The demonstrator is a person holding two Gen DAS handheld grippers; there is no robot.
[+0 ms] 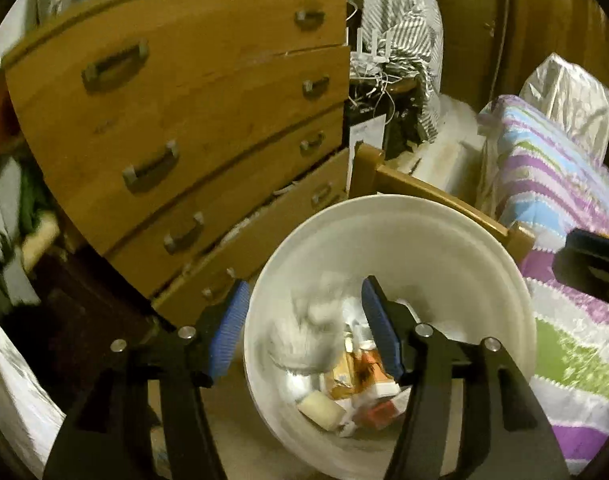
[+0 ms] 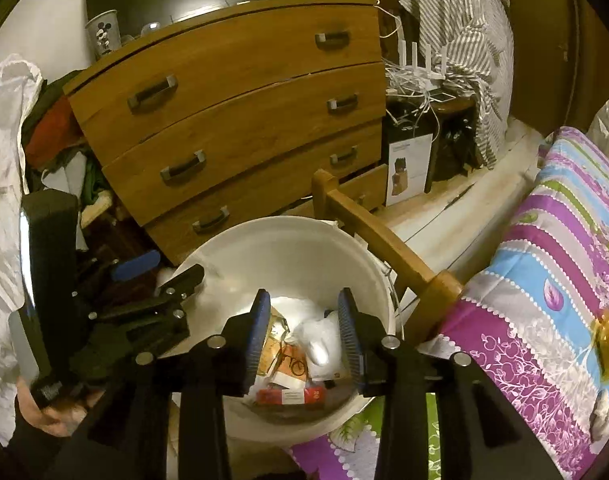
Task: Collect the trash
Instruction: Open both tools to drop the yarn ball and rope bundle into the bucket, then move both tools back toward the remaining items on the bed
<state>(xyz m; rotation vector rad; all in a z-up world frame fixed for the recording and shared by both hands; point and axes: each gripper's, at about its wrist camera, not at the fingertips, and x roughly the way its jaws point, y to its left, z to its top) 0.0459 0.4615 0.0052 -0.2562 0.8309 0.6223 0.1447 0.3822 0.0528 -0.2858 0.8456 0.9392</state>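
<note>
A white bucket (image 1: 444, 240) stands on the floor beside the bed and holds trash: a blurred crumpled white tissue (image 1: 308, 328), orange wrappers (image 1: 360, 372) and a red pack (image 2: 292, 396). My left gripper (image 1: 304, 320) hangs open and empty over the bucket's left rim. The tissue shows blurred between its blue pads, apart from them. My right gripper (image 2: 304, 332) is open and empty above the bucket (image 2: 288, 248). The left gripper also shows in the right wrist view (image 2: 160, 272), at the bucket's left edge.
A wooden chest of drawers (image 1: 192, 128) stands behind the bucket. The wooden bed frame (image 2: 380, 240) and striped bedspread (image 2: 544, 280) lie to the right. Clothes pile at the left (image 2: 56, 132). Cables and a router (image 2: 420, 64) sit by the chest.
</note>
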